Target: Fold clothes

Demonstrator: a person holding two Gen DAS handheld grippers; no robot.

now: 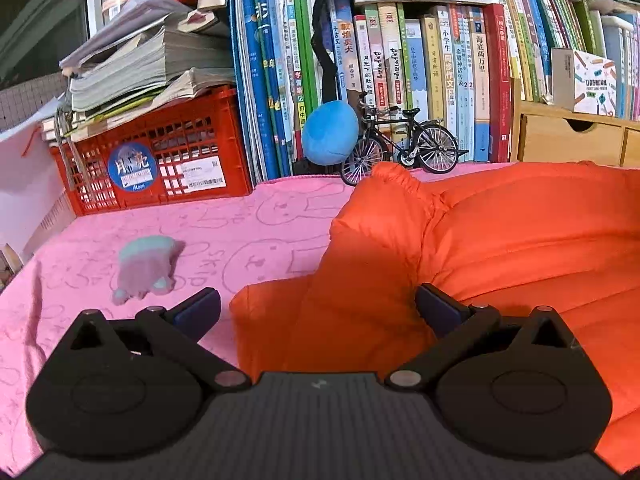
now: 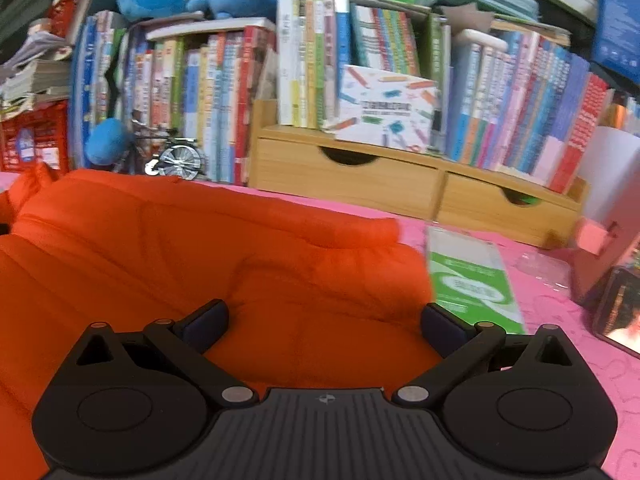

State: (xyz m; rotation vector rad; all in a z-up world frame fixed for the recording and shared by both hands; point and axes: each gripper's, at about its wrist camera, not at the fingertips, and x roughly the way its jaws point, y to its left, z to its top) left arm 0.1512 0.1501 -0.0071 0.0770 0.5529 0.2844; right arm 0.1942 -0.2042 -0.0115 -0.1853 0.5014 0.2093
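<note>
Pink cloth (image 1: 248, 232) covers our tabletop; both our left claw (image 1: 318, 312) and right claw (image 2: 324, 320) gape wide and empty just over the orange puffy jacket (image 1: 500, 240) sprawled there, bookshelf (image 1: 400, 60) beyond.

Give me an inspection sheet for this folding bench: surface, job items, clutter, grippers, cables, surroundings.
Surface: pink cloth printed with outline drawings, wrinkled at the left edge.
Job's things: orange puffer jacket lying on the cloth, one sleeve laid toward the near side.
Clutter: small pink and teal sock left of the jacket; green and white booklet at the jacket's right edge; phone at far right.
Grippers: left gripper open over the sleeve; right gripper open over the jacket body; neither grips fabric.
Cables: nothing seen.
Surroundings: red crate under stacked papers, rows of books, model bicycle, blue plush, wooden drawers.
</note>
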